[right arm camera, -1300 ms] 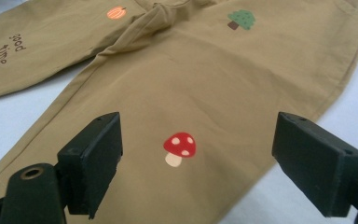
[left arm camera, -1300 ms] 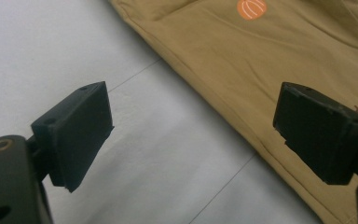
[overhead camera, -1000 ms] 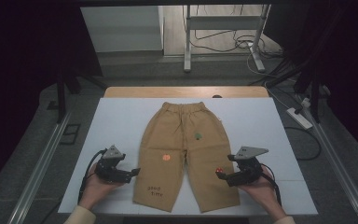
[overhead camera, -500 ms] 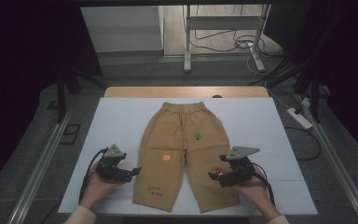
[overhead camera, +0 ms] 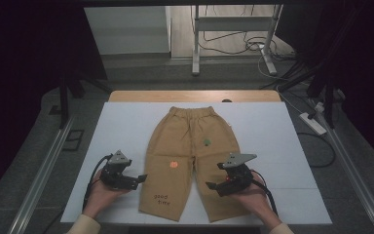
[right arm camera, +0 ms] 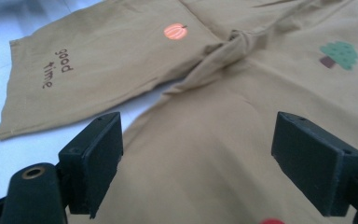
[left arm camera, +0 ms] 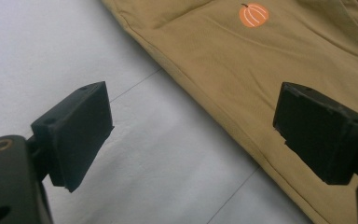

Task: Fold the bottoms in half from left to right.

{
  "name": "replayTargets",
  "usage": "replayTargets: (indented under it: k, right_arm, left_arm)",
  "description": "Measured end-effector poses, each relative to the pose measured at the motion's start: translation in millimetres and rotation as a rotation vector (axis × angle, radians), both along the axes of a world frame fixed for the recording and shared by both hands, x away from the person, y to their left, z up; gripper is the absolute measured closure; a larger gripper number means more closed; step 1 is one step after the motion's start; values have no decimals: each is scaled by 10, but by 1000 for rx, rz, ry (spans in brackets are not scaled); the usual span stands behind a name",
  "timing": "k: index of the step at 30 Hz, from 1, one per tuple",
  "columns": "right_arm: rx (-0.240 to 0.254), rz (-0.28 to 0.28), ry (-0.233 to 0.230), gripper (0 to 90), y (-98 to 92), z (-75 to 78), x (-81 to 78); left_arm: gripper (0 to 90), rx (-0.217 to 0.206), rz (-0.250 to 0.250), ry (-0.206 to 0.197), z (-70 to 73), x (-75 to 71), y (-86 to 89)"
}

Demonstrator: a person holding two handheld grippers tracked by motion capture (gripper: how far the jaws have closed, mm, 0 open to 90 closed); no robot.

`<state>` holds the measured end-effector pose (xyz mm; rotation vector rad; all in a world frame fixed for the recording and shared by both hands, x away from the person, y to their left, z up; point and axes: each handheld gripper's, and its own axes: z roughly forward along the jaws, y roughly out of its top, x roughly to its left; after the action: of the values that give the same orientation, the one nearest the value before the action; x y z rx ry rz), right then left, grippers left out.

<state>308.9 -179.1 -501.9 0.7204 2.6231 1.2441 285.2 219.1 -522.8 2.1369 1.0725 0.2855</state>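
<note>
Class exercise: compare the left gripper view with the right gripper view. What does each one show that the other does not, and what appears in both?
Left gripper view alone: the outer edge of one trouser leg running across the white table cover, with a thin line on that cover.

Right gripper view alone: the words "good time", a green tree print, and the bunched fold where the two legs meet.

Both: the tan trousers, the orange pumpkin print, and a pair of black jaws standing wide apart, holding nothing.
</note>
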Motion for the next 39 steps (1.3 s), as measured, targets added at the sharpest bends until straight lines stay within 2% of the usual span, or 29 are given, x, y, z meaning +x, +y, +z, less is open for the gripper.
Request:
replayTargets:
  k: [29, 39]
  right_arm:
    - [-16, 156, 31, 172, 819, -117, -79]
    - [-33, 204, 30, 172, 1085, -155, -125]
  left_arm:
    - [116, -8, 3, -6, 19, 5, 9]
    - [116, -29, 4, -13, 43, -1, 33]
